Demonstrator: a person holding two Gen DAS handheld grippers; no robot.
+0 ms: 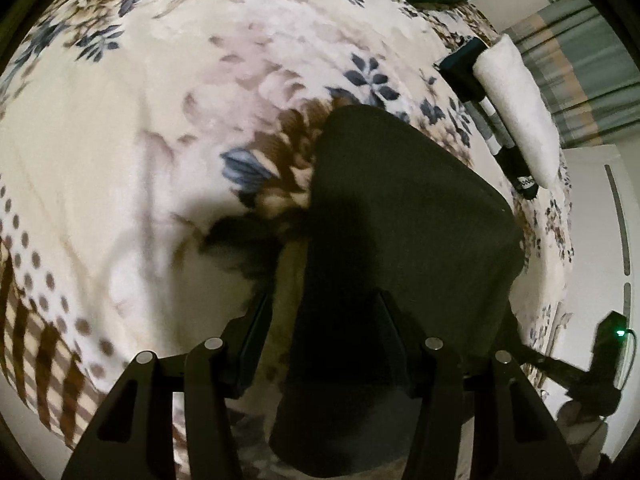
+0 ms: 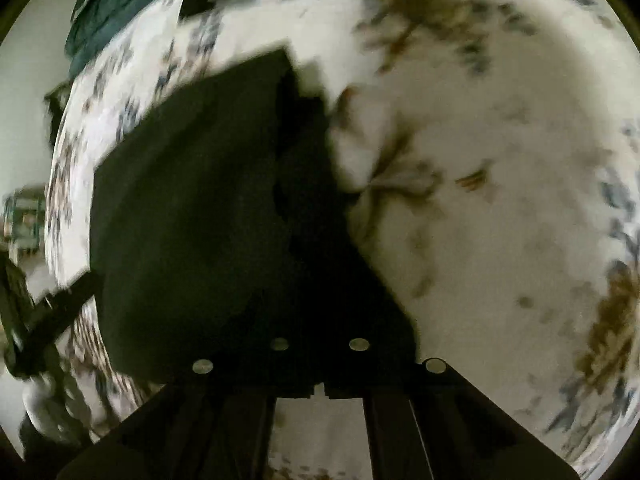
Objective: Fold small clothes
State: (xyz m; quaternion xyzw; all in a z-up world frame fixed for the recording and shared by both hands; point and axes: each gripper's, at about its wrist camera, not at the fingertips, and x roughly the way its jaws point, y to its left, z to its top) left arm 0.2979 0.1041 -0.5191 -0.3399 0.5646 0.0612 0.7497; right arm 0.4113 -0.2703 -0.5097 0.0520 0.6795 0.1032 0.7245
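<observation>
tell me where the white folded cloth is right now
In the left wrist view the white folded cloth lies at the upper right, near the edge of the floral blanket, beside striped folded items and beyond the black garment.

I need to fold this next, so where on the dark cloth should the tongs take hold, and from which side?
Grip the dark cloth at its near edge, coming from the near side, low over the floral blanket. That edge lies closest to the left tongs, and the cloth spreads fairly flat, so a near corner should lift cleanly.
</observation>
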